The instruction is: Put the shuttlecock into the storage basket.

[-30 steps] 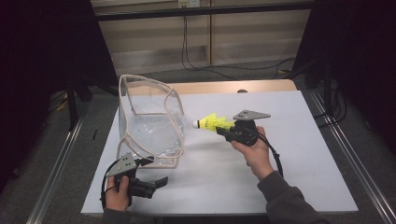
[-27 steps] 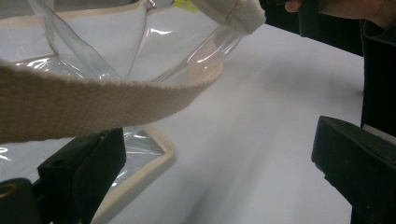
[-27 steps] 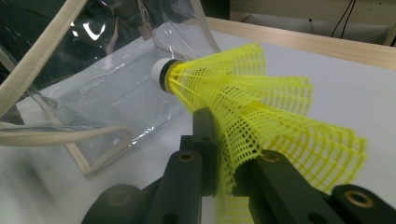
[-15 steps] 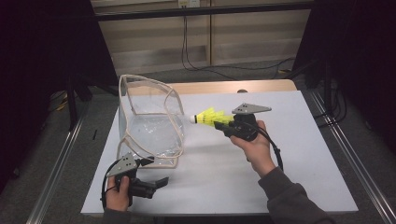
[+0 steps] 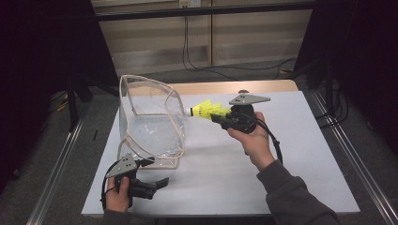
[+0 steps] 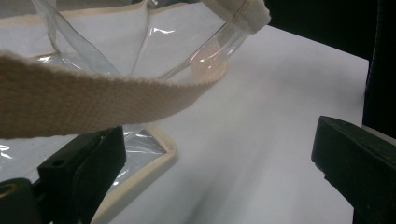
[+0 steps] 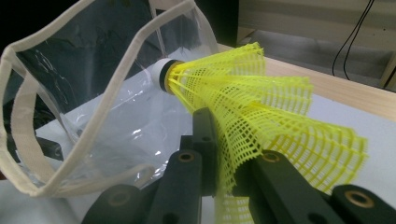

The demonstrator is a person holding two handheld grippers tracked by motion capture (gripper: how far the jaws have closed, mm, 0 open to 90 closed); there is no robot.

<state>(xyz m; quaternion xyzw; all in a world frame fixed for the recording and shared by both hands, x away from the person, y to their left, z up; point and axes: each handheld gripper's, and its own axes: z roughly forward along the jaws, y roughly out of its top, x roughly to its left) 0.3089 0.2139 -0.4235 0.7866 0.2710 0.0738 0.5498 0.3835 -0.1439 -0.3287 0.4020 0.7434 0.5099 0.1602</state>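
White table top (image 5: 291, 154) carries the work; a strip of bare wood (image 5: 225, 87) shows along its far edge. Largest item on it: a clear plastic bag (image 5: 152, 124) with cream fabric trim, standing on the left half of the table, its mouth held wide and facing right and up. Through the clear walls only creased plastic and the table surface can be seen inside the bag; nothing lies in it. A cream webbing handle (image 6: 93, 100) arcs across the left gripper view, close in front of the camera. No brand, label or writing readable on the bag or elsewhere. Right gripper (image 5: 220, 117), raised above the table just right of the bag's mouth, has its jaws closed tight on the skirt of a yellow plastic shuttlecock (image 7: 247, 100); the mesh skirt is pinched and bent between them, the white cork tip pointing at the bag's opening, just outside the rim. Left gripper (image 5: 157, 183) rests low at the near left, beside the bag's near corner, jaws spread wide with nothing between them; one jaw sits next to the trim.
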